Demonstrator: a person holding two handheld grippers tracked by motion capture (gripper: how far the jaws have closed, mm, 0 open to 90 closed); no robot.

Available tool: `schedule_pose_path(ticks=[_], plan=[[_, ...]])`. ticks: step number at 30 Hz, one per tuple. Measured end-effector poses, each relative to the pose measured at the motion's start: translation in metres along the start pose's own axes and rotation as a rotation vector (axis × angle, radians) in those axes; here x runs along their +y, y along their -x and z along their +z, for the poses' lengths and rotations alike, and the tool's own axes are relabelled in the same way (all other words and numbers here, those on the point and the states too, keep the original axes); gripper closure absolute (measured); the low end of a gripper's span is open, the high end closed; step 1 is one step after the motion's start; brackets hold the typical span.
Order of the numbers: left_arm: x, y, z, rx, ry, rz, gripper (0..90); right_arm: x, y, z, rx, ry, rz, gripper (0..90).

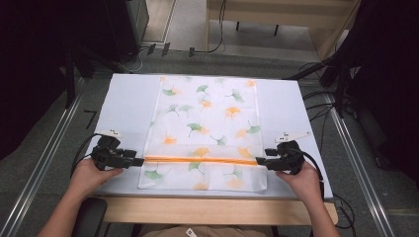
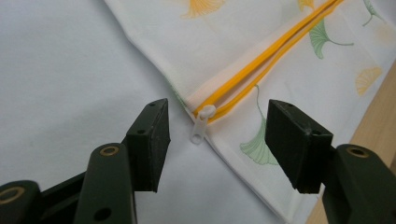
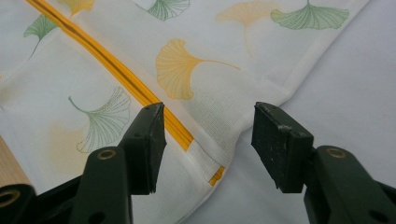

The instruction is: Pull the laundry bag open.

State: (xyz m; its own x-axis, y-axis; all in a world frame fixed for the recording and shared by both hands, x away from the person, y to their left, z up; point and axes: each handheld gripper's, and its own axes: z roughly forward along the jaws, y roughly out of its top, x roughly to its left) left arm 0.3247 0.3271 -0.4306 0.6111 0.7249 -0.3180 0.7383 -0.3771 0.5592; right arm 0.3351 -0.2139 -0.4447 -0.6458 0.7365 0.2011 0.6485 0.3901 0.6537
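Observation:
A white cloth cover [image 1: 205,128] printed with green and orange ginkgo leaves lies flat on the table, with an orange zipper [image 1: 200,160] running across it near the front. My left gripper [image 1: 139,161] is open at the zipper's left end; in the left gripper view its jaws stand apart around the white zipper pull [image 2: 201,127], touching nothing. My right gripper [image 1: 262,162] is open at the zipper's right end; in the right gripper view the zipper end [image 3: 184,135] and cloth edge lie between its spread jaws [image 3: 208,140].
The table [image 1: 123,106] has a pale blue-white top with a wooden front edge [image 1: 217,210]. Metal rails run along both sides. Cables and dark equipment stand on the floor beyond the far edge and at the right.

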Motion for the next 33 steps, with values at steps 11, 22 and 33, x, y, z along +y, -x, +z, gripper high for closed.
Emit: schedule_pose_path(ticks=[11, 22, 33], plan=[[-0.001, -0.006, -0.004, 0.081, 0.051, 0.004, 36.7, -0.002, 0.006, -0.002, -0.016, 0.021, 0.021, 43.7], [-0.003, -0.013, -0.01, 0.119, 0.11, -0.017, 35.7, -0.007, 0.016, -0.008, -0.054, 0.067, 0.036, 40.3], [-0.005, -0.023, -0.014, 0.187, 0.146, -0.041, 33.1, -0.013, 0.031, -0.017, -0.112, 0.133, 0.07, 36.5]])
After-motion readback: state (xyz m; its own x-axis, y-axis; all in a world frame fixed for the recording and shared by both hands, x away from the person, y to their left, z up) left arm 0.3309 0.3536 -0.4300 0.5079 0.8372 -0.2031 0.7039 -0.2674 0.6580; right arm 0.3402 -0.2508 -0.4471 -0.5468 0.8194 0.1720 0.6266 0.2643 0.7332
